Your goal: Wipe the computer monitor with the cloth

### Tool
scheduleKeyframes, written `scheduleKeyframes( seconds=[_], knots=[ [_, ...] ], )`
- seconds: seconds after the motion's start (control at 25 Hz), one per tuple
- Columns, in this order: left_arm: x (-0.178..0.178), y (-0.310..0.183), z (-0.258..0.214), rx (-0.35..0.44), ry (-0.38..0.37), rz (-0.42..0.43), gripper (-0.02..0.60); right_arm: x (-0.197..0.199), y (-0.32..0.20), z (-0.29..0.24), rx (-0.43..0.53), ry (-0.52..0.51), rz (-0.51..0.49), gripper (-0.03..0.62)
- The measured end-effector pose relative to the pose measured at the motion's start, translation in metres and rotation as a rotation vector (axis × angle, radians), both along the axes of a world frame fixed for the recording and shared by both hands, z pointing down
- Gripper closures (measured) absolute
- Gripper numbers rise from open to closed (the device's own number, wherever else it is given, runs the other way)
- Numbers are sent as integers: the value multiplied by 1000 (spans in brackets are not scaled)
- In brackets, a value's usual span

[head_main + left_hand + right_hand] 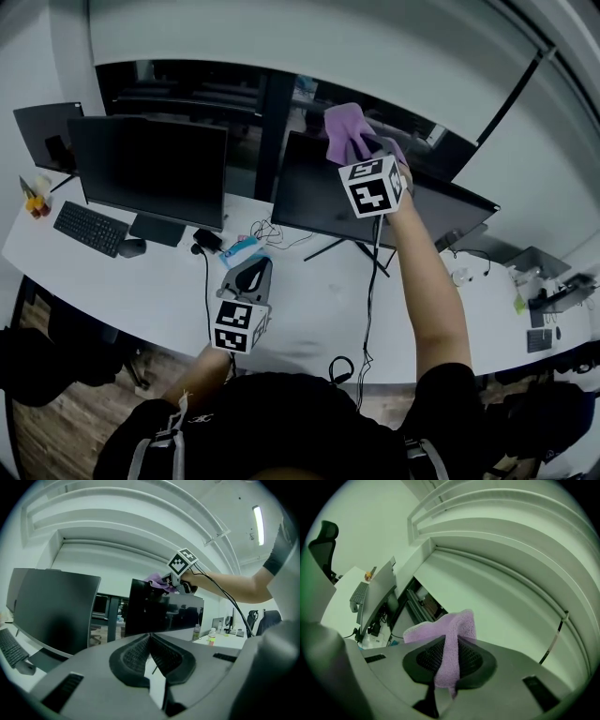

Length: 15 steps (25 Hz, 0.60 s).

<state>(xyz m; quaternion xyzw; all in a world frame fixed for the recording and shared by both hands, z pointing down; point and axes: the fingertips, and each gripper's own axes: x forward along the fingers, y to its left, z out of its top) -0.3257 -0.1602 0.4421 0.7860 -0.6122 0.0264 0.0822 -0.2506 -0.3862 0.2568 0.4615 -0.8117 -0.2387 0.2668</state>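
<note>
A purple cloth [345, 127] is bunched at the top edge of the right-hand black monitor [314, 202]. My right gripper [367, 155] is raised there and shut on the cloth. In the right gripper view the cloth [451, 625] is pinched between the two pads and hangs down past them. My left gripper [247, 278] is held low over the white desk [309, 309], in front of that monitor's stand, its jaws shut with nothing in them. The left gripper view shows the same monitor [159, 613] with the cloth [157, 580] at its top edge, and its screen is dark.
A second dark monitor [150, 169] stands to the left, with a keyboard [91, 228] and mouse [132, 247] before it. Cables [272, 230] and a blue packet [239, 251] lie between the stands. Small bottles [211, 637] and clutter [544, 300] sit at the desk's right end.
</note>
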Motion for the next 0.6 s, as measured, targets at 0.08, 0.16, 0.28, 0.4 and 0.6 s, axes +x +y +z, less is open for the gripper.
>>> scheduleKeyframes(
  seconds=[0.08, 0.16, 0.28, 0.4, 0.6],
  knots=[
    [8, 0, 0, -1, -3, 15, 568, 16, -2, 0, -4, -10, 21, 513],
    [17, -1, 2, -5, -6, 27, 568, 35, -5, 0, -6, -23, 43, 513],
    [33, -2, 4, -17, -11, 49, 568, 66, -10, 0, -7, -42, 77, 513],
    [54, -4, 4, -26, -20, 81, 568, 99, -15, 0, -10, -58, 116, 513],
    [90, -12, 4, -36, -35, 129, 568, 144, -27, 0, -44, -108, 159, 513]
  ],
)
